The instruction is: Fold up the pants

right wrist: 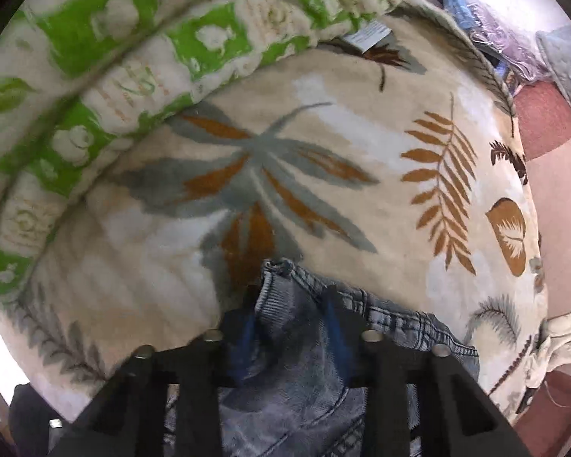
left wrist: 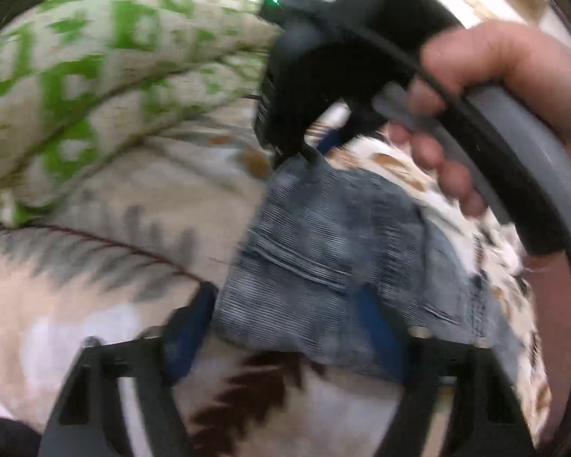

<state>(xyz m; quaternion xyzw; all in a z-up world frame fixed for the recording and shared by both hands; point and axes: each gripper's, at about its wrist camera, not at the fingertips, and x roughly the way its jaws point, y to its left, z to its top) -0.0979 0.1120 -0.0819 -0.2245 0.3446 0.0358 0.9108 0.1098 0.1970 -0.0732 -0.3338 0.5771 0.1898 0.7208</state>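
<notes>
Both clenched on the jeans point(left wrist: 323, 236) — left gripper point(left wrist: 285, 327), right gripper point(right wrist: 291, 327).

**Both grippers clamped, right hand visible on its handle**

Left gripper point(left wrist: 281, 327): lower centre of the left wrist view, blue-padded fingers point(left wrist: 182, 339) set fairly wide, denim bunched between them and over the right-side finger. Frame is motion-blurred, so contact on the left-side finger is unclear.

Right gripper point(right wrist: 293, 327): bottom centre of the right wrist view, blue-padded fingers point(right wrist: 243, 339) close together, pinching a fold of denim.

Right hand point(left wrist: 487, 91): upper right of the left wrist view, wrapped round the grey handle, fingers curled under, index on the trigger. Gripper body points down-left, tip touching the denim.
</notes>
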